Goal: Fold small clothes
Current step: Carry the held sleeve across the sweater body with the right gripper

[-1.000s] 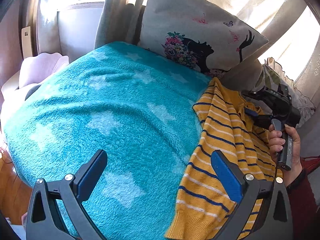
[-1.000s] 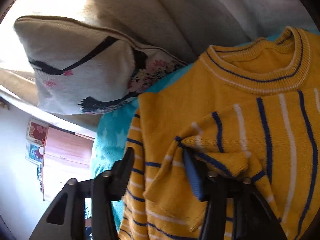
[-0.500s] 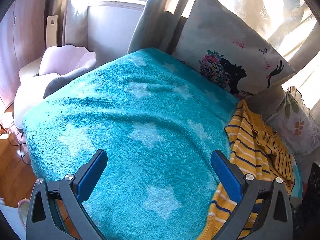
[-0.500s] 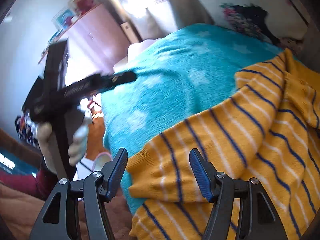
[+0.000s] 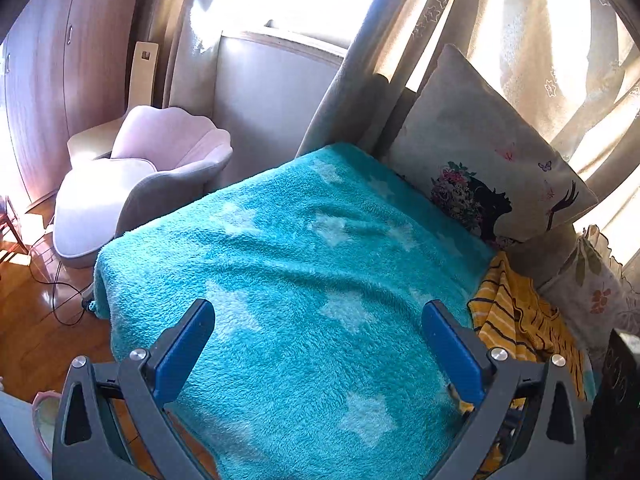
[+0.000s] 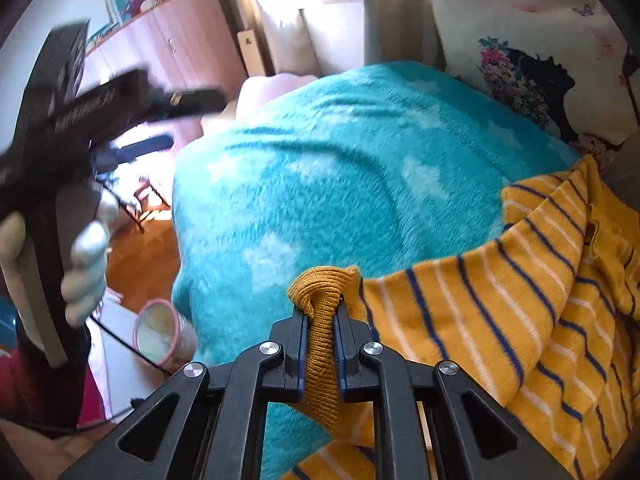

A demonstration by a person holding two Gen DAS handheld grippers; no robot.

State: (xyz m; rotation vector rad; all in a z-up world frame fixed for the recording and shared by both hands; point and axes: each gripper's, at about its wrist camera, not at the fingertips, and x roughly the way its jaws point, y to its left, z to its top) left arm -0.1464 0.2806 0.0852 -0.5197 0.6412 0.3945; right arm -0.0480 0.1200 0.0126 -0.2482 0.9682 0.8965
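Right gripper (image 6: 322, 316) clamped on ribbed hem corner of yellow striped sweater (image 6: 520, 300), pads pressed flat against bunched knit with no gap visible. Sweater draped over right edge of teal star blanket (image 6: 340, 184), bulk lying crumpled at blanket's right side, one corner lifted toward gripper. Left gripper (image 5: 320, 344) spread wide, blue pads well apart, nothing between them, held above near edge of blanket. Same gripper seen in right wrist view (image 6: 132, 120) left of blanket, blurred, gripped by left hand (image 6: 76, 264). In left wrist view, sweater (image 5: 516, 320) bunched at blanket's (image 5: 300, 280) right edge, just beside right blue pad. Printed pillow (image 5: 492, 168) propped upright at blanket's far right corner; floral cushion (image 5: 592, 292) right of sweater. Pink armchair (image 5: 136, 184) standing left of blanket on wooden floor (image 5: 36, 320). Pink-rimmed container (image 6: 158, 332) below blanket's near left corner.
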